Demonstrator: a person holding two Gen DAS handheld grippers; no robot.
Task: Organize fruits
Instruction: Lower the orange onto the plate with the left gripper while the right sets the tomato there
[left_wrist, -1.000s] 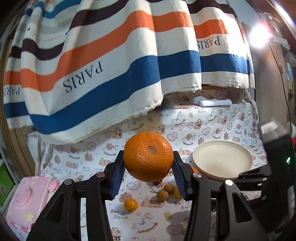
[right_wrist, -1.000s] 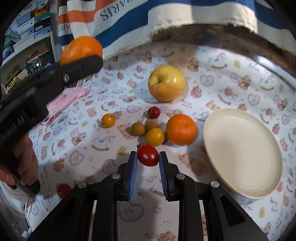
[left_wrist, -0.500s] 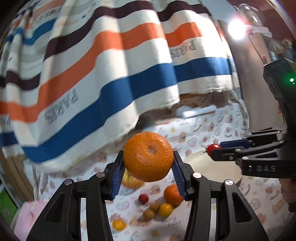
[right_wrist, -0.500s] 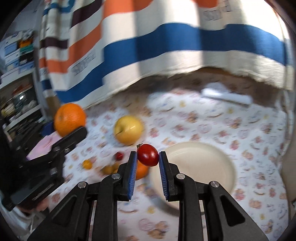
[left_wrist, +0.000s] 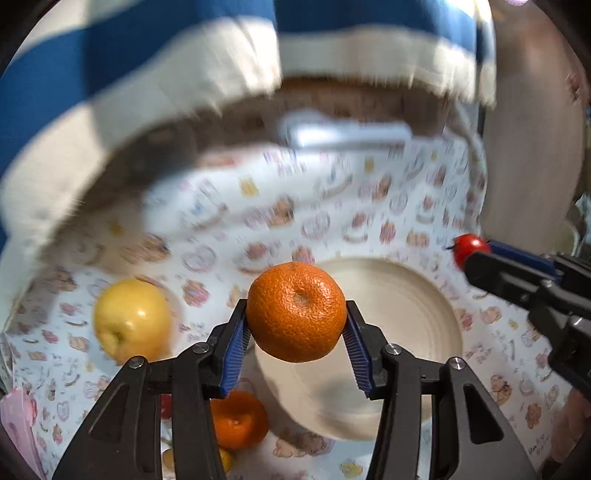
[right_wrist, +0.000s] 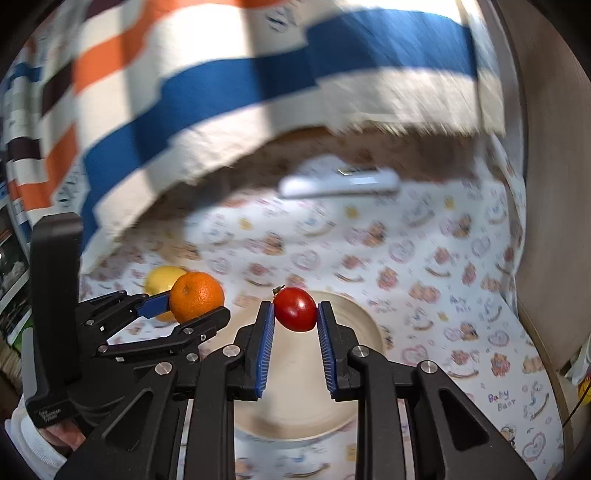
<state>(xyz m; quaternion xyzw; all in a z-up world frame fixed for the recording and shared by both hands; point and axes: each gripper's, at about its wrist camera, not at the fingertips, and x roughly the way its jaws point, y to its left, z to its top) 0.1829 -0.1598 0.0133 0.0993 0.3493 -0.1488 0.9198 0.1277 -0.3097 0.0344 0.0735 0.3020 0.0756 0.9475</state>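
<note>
My left gripper is shut on a large orange mandarin, held in the air over the near left rim of the cream plate. My right gripper is shut on a small red cherry tomato above the same plate. From the right wrist view the left gripper and its mandarin hang to the left of the plate. In the left wrist view the right gripper comes in from the right with the tomato.
A yellow apple lies left of the plate, a second mandarin and small fruits below my left fingers. A white remote lies at the back under the striped cloth. A wooden panel bounds the right. A pink toy sits far left.
Both grippers have swung toward the plate, each keeping its fruit. The right one rose off the table with the tomato; the left one tipped down, so the plate and apple now fill its view.
</note>
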